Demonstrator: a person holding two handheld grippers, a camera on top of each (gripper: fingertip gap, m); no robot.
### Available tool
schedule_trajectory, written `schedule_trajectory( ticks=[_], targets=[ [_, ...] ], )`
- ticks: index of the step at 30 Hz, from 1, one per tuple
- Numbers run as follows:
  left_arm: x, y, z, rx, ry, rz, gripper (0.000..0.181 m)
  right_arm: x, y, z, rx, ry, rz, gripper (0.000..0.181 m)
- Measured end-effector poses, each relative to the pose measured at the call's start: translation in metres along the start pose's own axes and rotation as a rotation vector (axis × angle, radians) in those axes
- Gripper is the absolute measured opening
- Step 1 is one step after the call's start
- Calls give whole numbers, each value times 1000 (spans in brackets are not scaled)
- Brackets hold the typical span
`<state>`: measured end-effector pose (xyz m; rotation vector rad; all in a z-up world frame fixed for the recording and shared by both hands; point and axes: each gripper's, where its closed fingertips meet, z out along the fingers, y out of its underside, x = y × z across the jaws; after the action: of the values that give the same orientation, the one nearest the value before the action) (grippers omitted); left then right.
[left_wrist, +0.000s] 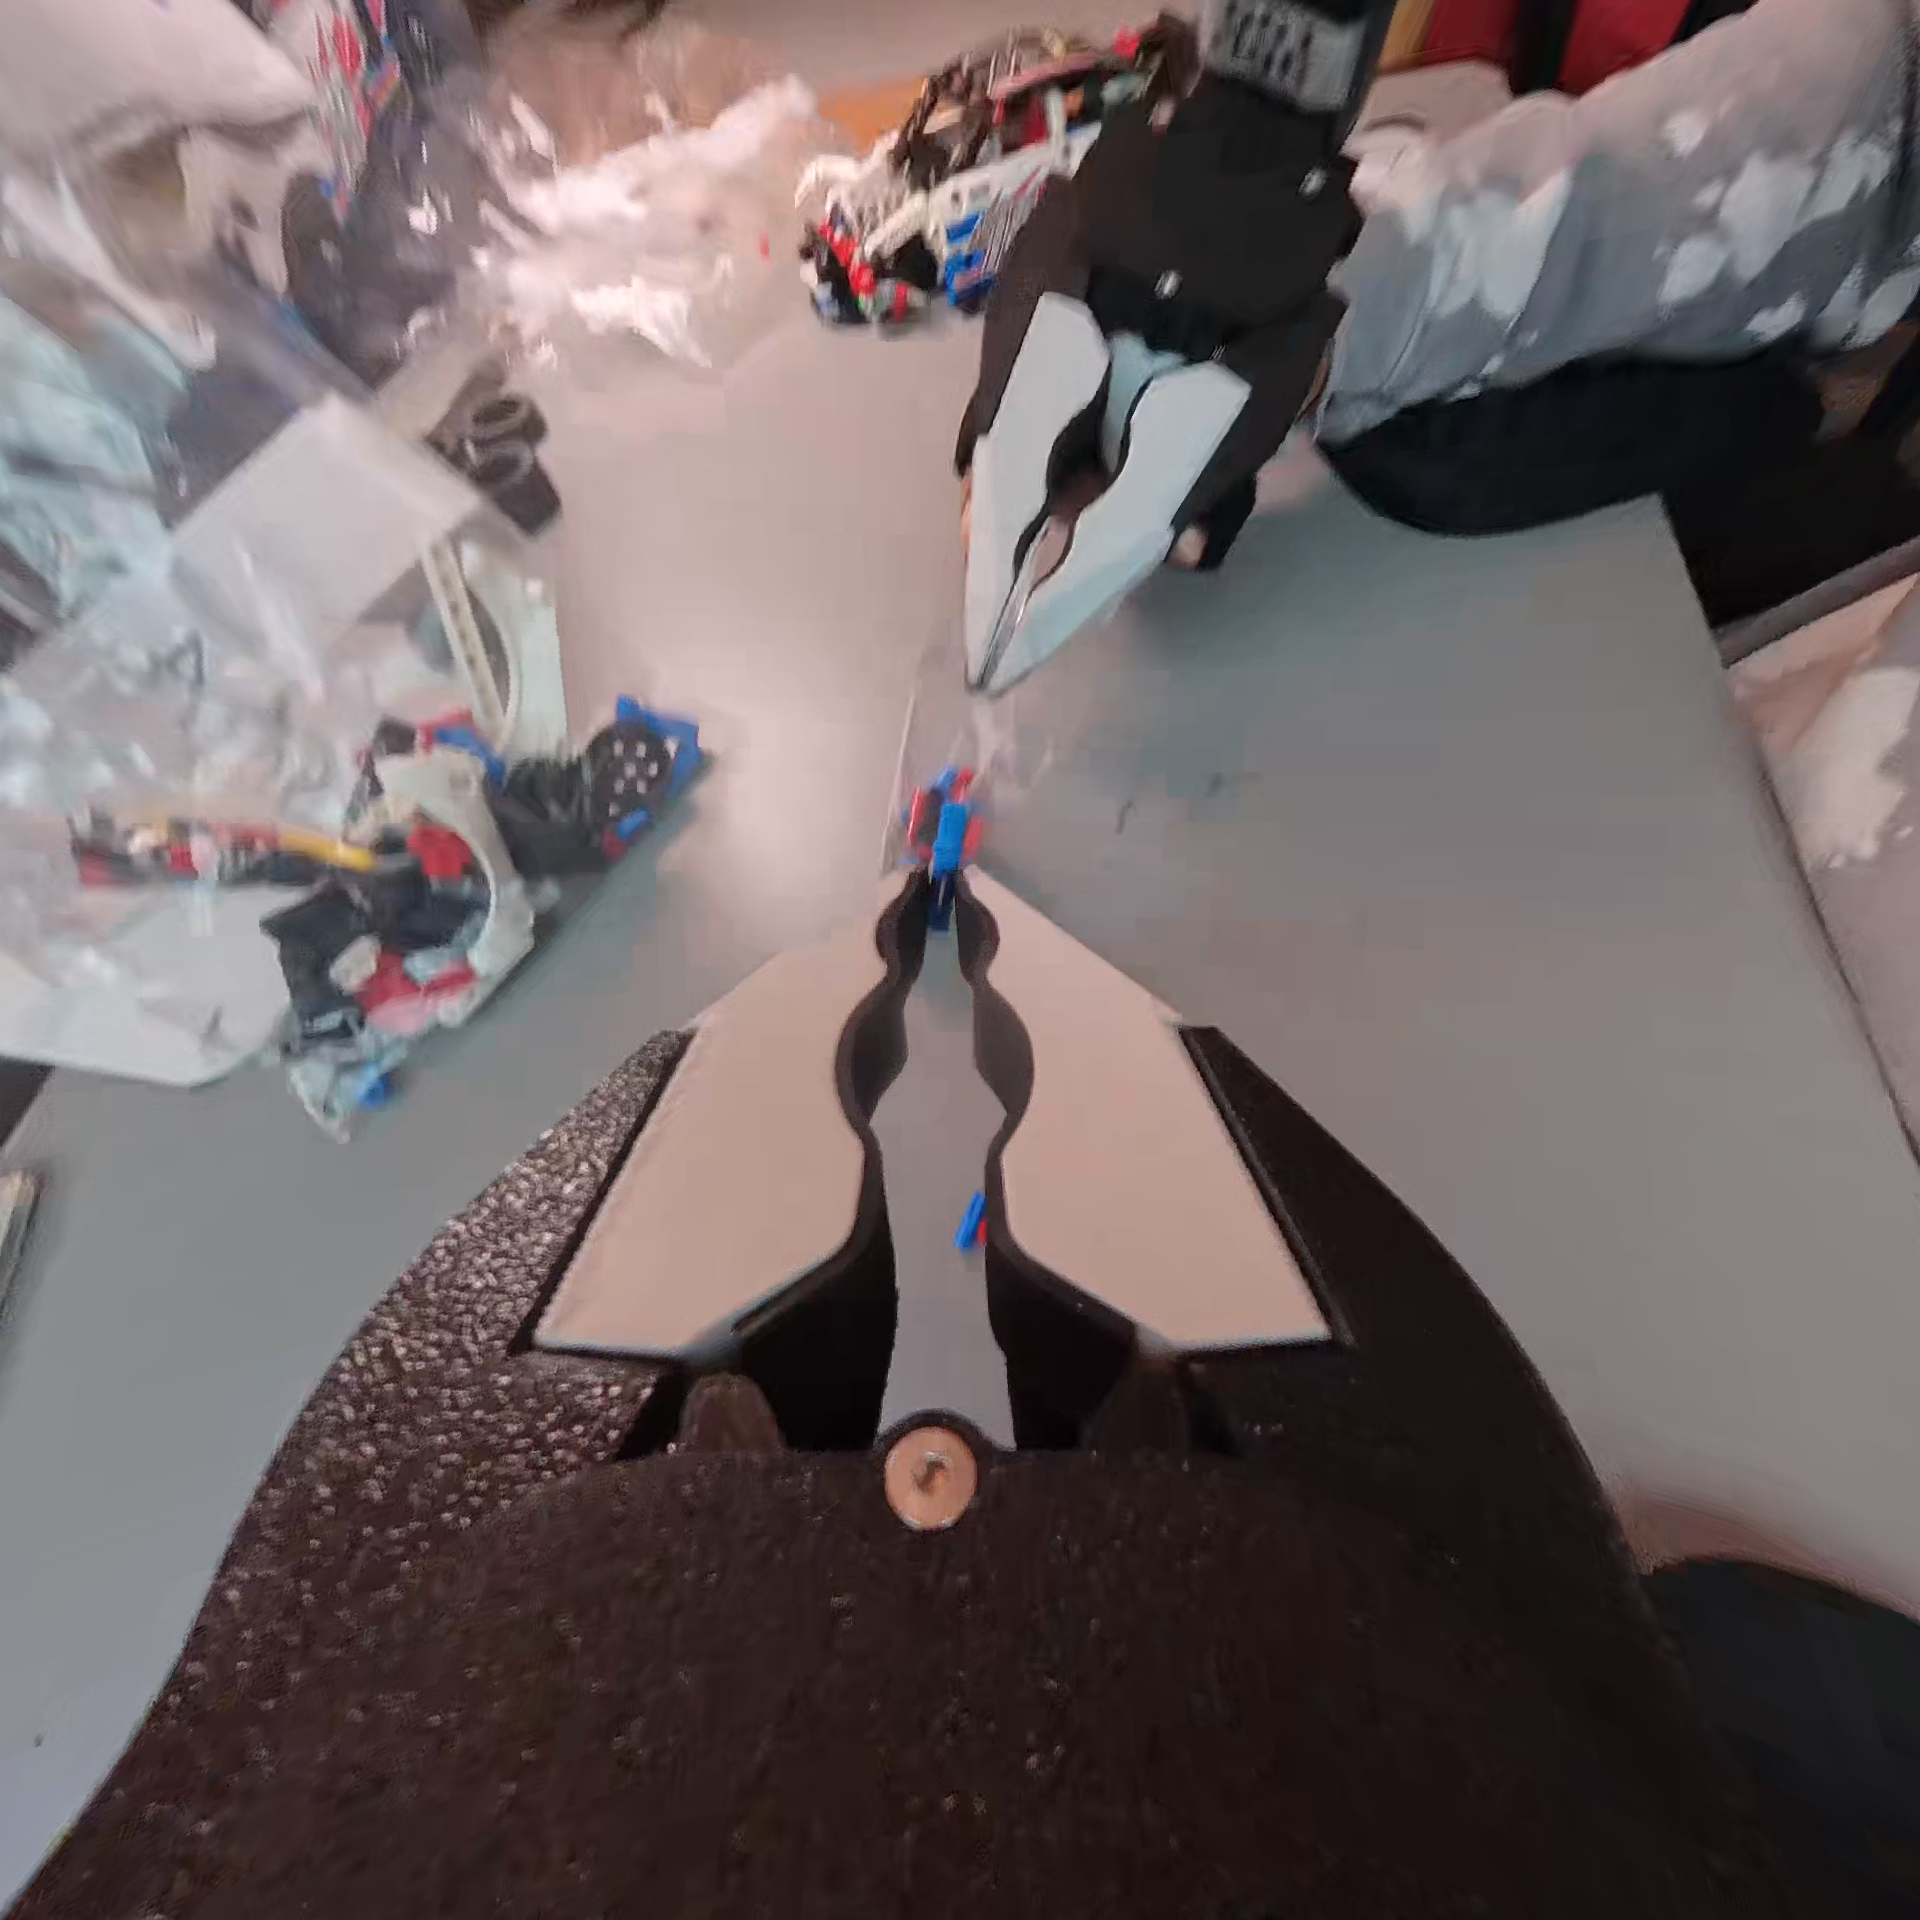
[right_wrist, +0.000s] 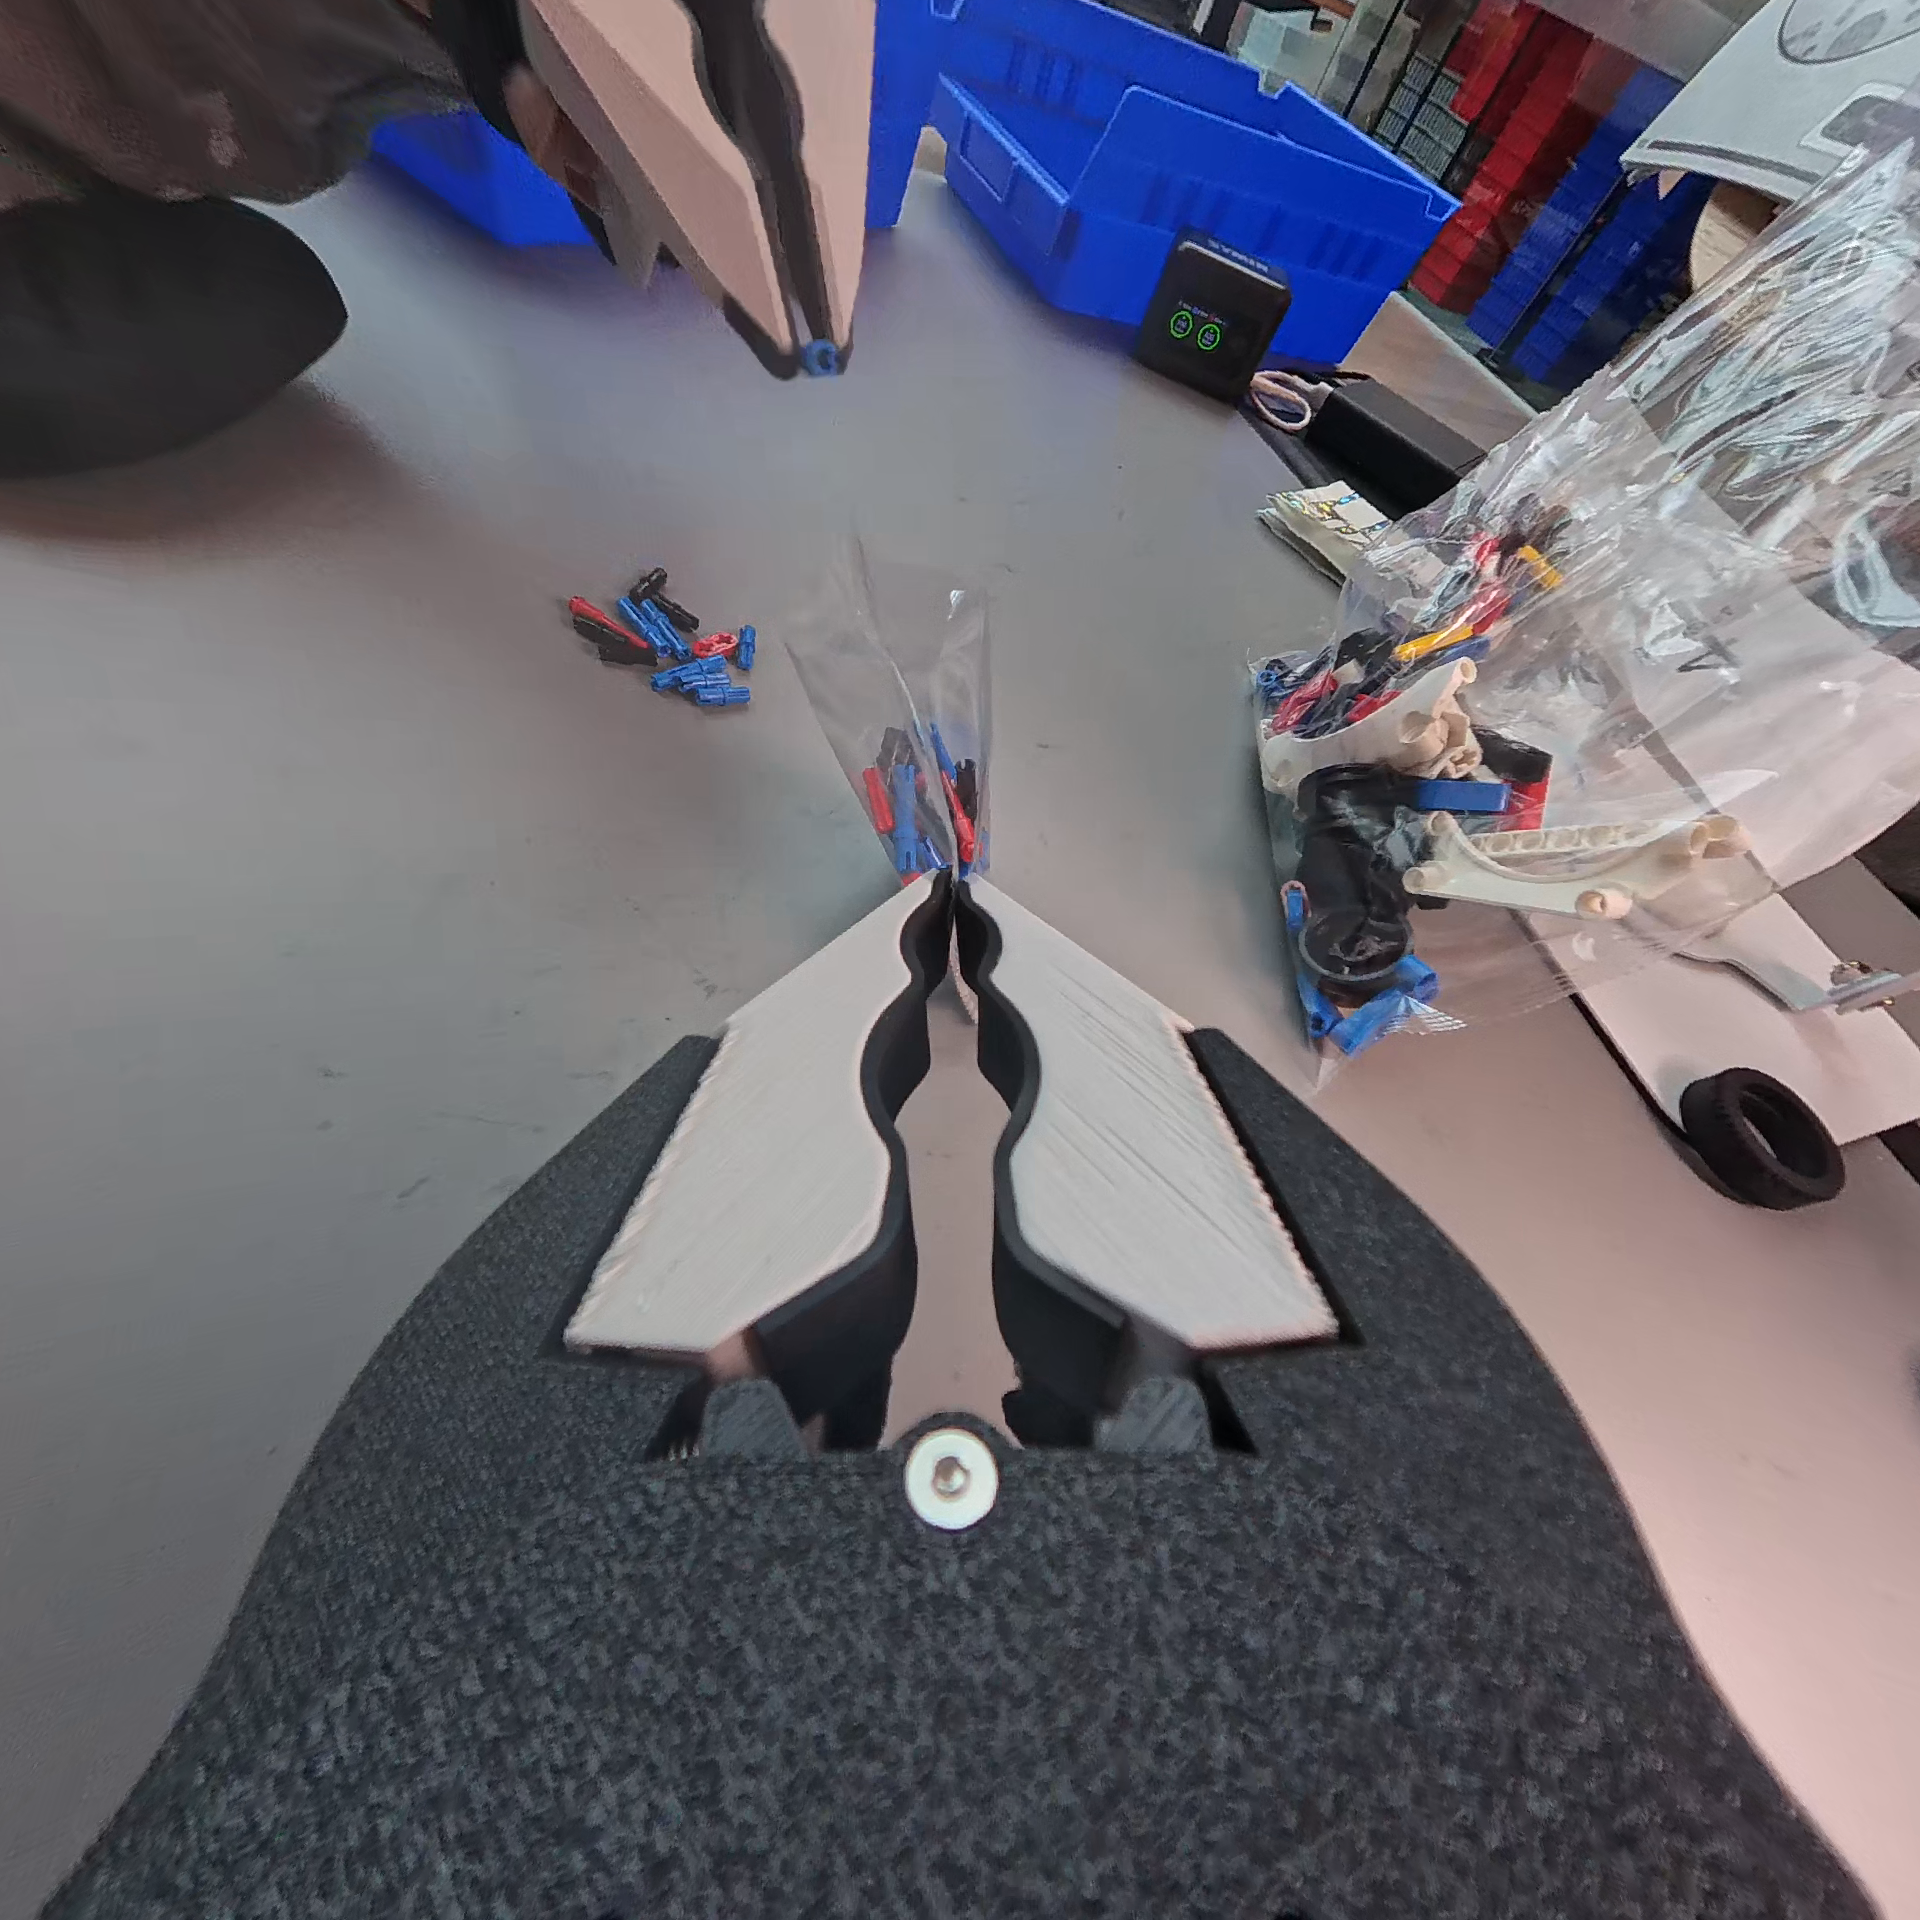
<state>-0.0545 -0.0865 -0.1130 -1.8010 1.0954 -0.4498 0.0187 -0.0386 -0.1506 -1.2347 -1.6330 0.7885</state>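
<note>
My left gripper (left_wrist: 940, 888) is shut on a small blue pin (left_wrist: 945, 854) at its fingertips, above the grey table (left_wrist: 1351, 935). In the right wrist view it (right_wrist: 808, 348) hangs at the top with the blue pin (right_wrist: 821, 356) at its tip. My right gripper (right_wrist: 951, 891) is shut on the corner of a small clear bag (right_wrist: 914, 727) that holds red, blue and black pins. In the left wrist view the right gripper (left_wrist: 987, 675) points down just beyond my left fingertips, with the bag's pins (left_wrist: 920, 821) blurred behind the blue pin.
Loose red, blue and black pins (right_wrist: 665, 644) lie in a pile on the table. A large clear bag of parts (right_wrist: 1507, 748) and a black tyre (right_wrist: 1756, 1138) lie at the right. Blue bins (right_wrist: 1143, 166) and a small black device (right_wrist: 1210, 322) stand behind. A part-built model (left_wrist: 966, 208) sits far off.
</note>
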Motion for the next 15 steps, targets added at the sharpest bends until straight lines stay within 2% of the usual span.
schedule_trajectory(
  ticks=[1, 4, 8, 12, 15],
  targets=[
    [6, -14, 5, 38, 1, 28, 4, 0, 0, 0, -1, 1, -2, 0],
    [15, -32, 27, 58, -7, 74, 5, -1, 0, 1, -5, 2, -10, 0],
    [9, -24, 49, 5, -49, 79, 12, -1, 0, 0, -1, 3, -9, 0],
    [0, -23, 35, 63, -55, 22, 18, 0, -1, 0, 3, -1, -1, 0],
    [2, 0, 19, 4, 22, -21, 17, -1, -1, 0, 3, -2, -2, 0]
  ],
)
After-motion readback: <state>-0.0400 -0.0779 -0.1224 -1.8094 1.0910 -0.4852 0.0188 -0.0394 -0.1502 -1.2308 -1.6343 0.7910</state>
